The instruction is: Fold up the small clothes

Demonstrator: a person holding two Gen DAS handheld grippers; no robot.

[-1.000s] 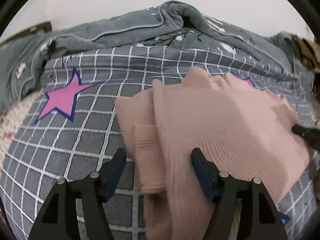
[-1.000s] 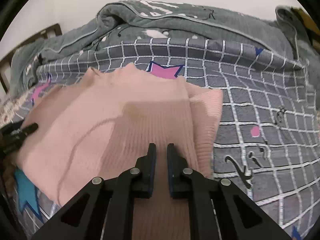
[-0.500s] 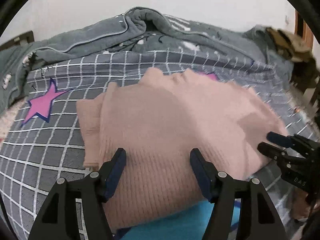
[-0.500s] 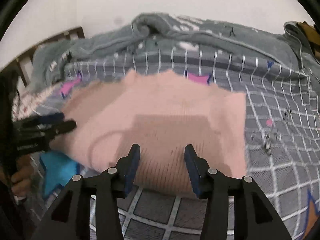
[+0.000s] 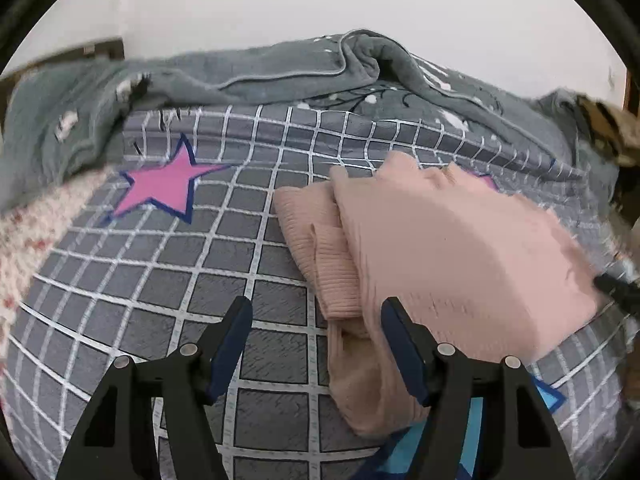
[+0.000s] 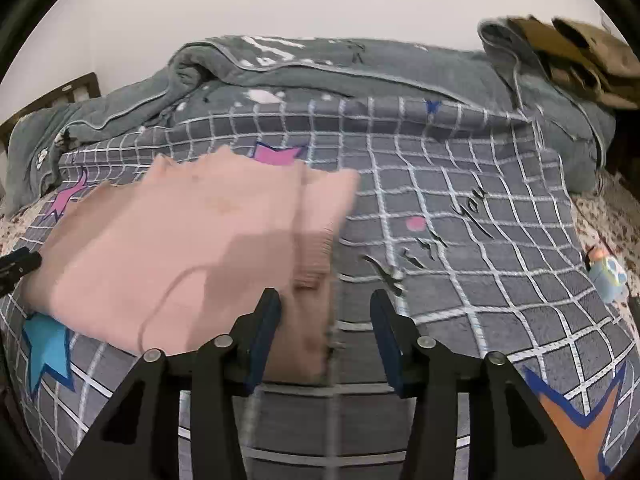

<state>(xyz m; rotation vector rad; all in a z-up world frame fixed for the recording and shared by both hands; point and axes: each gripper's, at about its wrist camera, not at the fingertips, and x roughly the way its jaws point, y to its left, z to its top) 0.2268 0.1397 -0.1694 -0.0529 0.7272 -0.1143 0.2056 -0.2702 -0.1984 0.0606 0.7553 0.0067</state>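
Observation:
A pink knit sweater lies folded on the grey checked bedcover. My left gripper is open at the sweater's left edge. A ribbed sleeve fold lies loose between its jaws, and the pads do not press on it. My right gripper hovers over the sweater at its right edge. Its jaws are opening, with the fabric lying free between them. The right gripper's tip shows at the right edge of the left wrist view. The left gripper's tip shows at the left edge of the right wrist view.
A bunched grey blanket runs along the back of the bed. A brown patterned cloth lies at the far right corner. A small light-blue toy sits on the floral sheet at the right. A wooden headboard stands at the left.
The right gripper, shut at the sweater a second ago, has opened and let the fabric lie. Both grippers have shifted toward the sweater's outer edges. The left gripper has stayed open.

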